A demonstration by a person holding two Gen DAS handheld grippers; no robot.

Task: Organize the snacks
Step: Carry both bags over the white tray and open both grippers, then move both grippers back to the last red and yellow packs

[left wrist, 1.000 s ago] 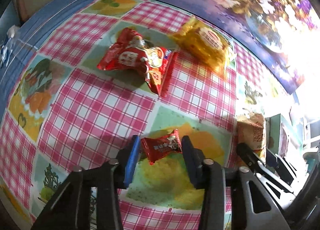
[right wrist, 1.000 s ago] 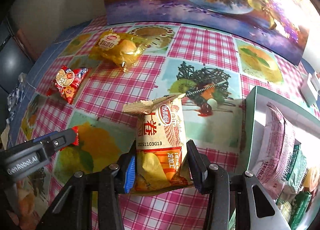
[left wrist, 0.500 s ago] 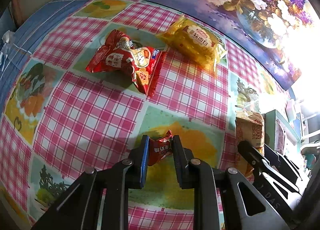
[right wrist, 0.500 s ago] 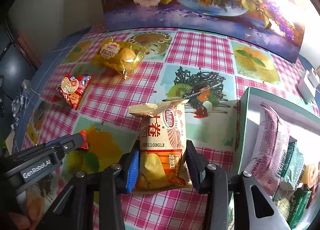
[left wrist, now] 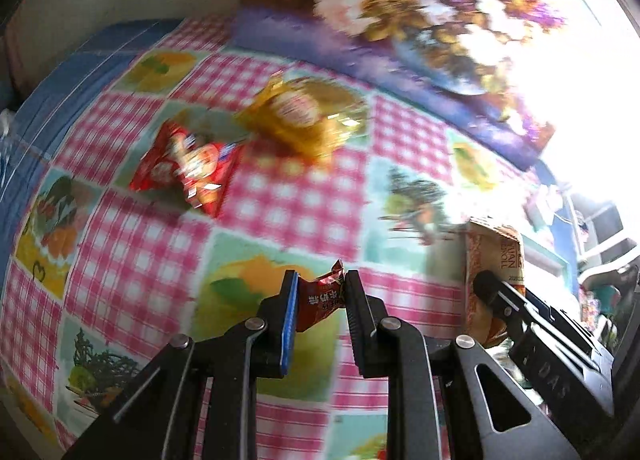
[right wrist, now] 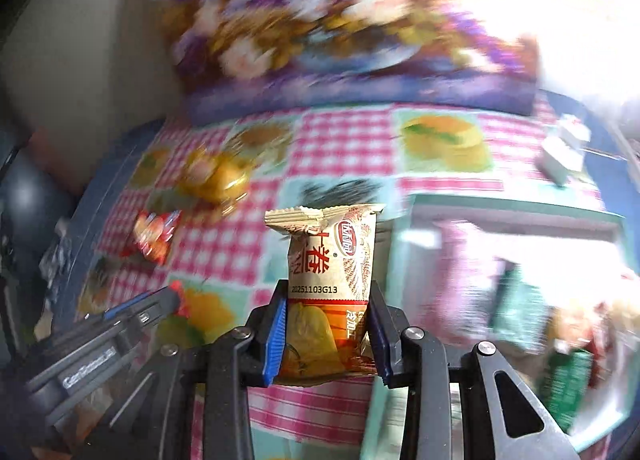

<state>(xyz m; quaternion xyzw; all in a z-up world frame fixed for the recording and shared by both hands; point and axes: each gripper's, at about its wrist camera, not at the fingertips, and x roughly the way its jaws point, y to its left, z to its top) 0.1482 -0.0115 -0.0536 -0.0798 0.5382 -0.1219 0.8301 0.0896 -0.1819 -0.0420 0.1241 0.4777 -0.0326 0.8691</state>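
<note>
Left wrist view. Left gripper (left wrist: pixel 320 294): jaws narrow, clamped on a small red foil-wrapped candy (left wrist: pixel 320 300), apparently lifted clear of the desk (left wrist: pixel 300 204) with its pink-checked, fruit-print cloth. Loose on the desk, well beyond: a crumpled red snack packet (left wrist: pixel 188 168) and, just beside it, a yellow cellophane pastry packet (left wrist: pixel 304 120). Right gripper visible at the right edge, holding a tan pouch (left wrist: pixel 494 256).

Right wrist view. Right gripper (right wrist: pixel 326 324): jaws closed on the tan-and-orange upright snack pouch (right wrist: pixel 332 280). Teal-rimmed tray (right wrist: pixel 512 210) to the right; contents blurred: a pink packet (right wrist: pixel 468 280) and green packets (right wrist: pixel 516 308), others indistinct.

Progress, judged: partway. Some snacks binned, two in hand, two left on the desk.
</note>
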